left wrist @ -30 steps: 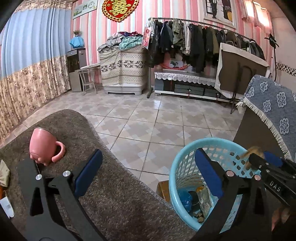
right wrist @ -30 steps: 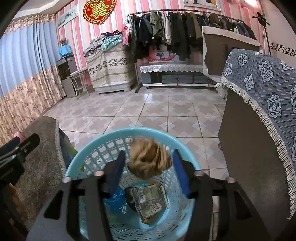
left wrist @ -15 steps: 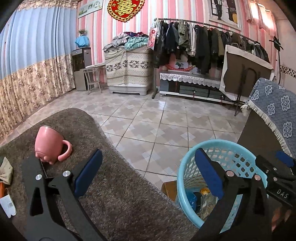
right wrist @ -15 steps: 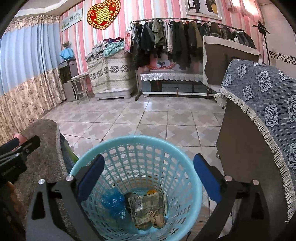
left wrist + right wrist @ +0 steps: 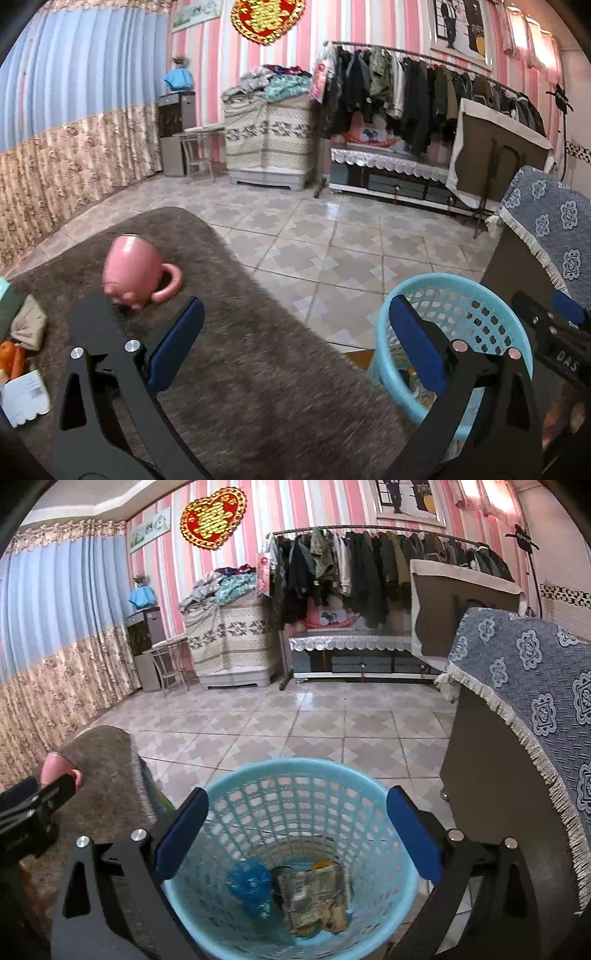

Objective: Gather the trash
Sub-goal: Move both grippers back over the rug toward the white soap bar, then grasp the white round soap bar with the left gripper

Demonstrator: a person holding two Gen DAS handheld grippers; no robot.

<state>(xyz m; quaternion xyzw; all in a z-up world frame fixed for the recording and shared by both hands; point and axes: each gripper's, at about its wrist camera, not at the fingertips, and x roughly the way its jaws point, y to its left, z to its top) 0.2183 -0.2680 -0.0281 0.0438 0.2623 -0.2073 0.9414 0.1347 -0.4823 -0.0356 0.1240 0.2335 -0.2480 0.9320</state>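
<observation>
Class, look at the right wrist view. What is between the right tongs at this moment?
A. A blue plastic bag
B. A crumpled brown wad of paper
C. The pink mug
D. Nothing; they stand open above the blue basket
D: the right tongs stand wide open with nothing between their pads, above the light blue laundry-style basket, where a blue plastic bag and crumpled wrappers lie at the bottom.

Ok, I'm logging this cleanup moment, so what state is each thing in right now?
left gripper: jaws open, nothing between them.
right gripper: jaws open, empty, above the basket.
blue basket: upright on the floor, holding trash.
blue bag: crumpled in the basket bottom.
wrappers: crumpled beside the bag.
pink mug: upside down on the brown cover.
</observation>
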